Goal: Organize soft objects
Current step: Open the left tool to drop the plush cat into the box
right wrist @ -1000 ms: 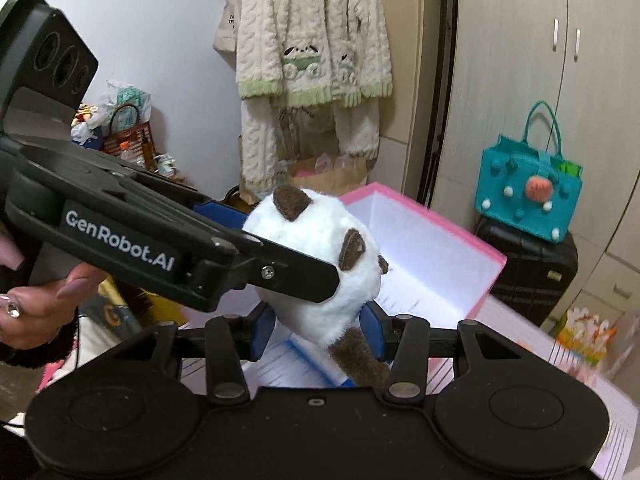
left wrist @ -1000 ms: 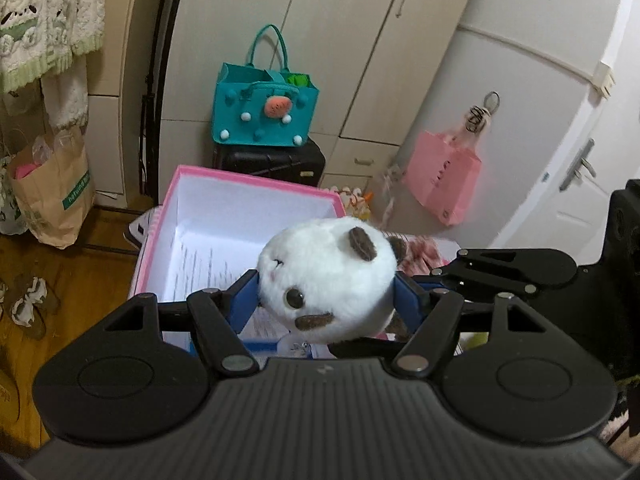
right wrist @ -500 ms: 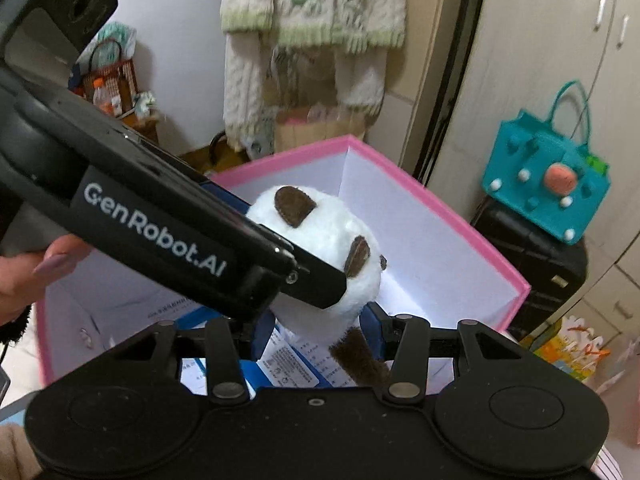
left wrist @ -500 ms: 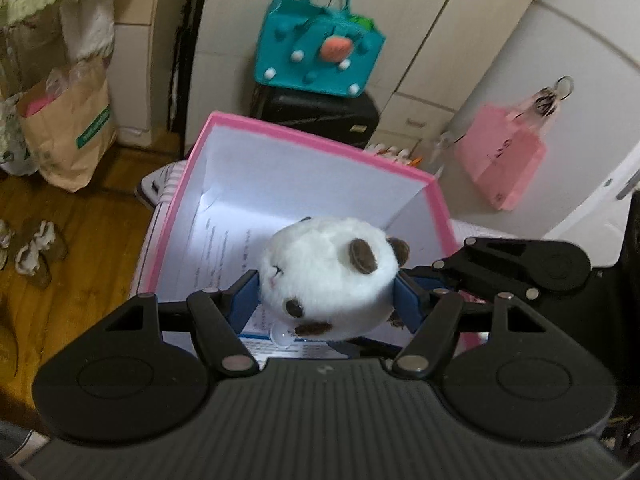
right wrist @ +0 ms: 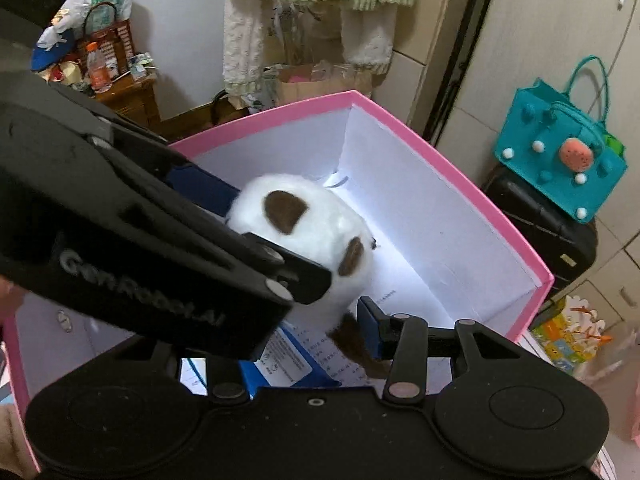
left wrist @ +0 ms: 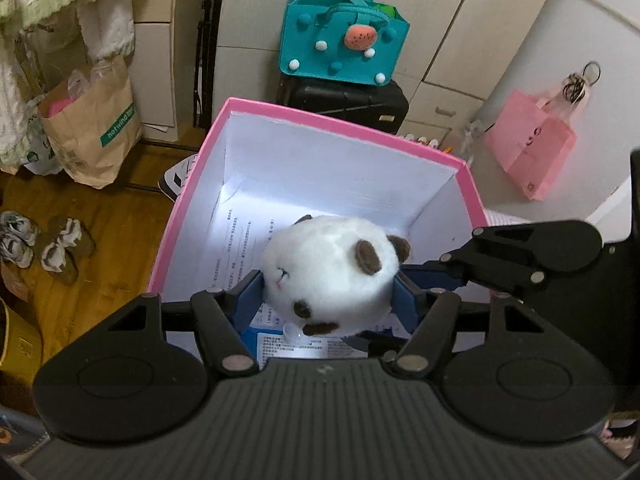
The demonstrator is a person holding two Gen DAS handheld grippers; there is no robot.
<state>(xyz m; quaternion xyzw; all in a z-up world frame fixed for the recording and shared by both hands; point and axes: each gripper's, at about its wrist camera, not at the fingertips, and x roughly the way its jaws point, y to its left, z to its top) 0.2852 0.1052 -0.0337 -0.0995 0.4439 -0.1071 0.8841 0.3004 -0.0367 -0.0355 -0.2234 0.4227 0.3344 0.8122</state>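
A white plush panda with brown ears is held over the open pink box. My left gripper is shut on the plush head, its blue pads pressed on both sides. In the right wrist view the plush hangs low inside the pink box, with the left gripper's black body across it. My right gripper holds the plush's lower body; only its right blue pad shows, beside a brown leg.
Printed papers and a blue booklet lie on the box floor. A teal felt bag sits on a black case behind the box. A paper bag, shoes and a pink bag surround it.
Both grippers have moved forward and down with the plush, from above the box's near edge to inside the box opening. The grip has not changed.
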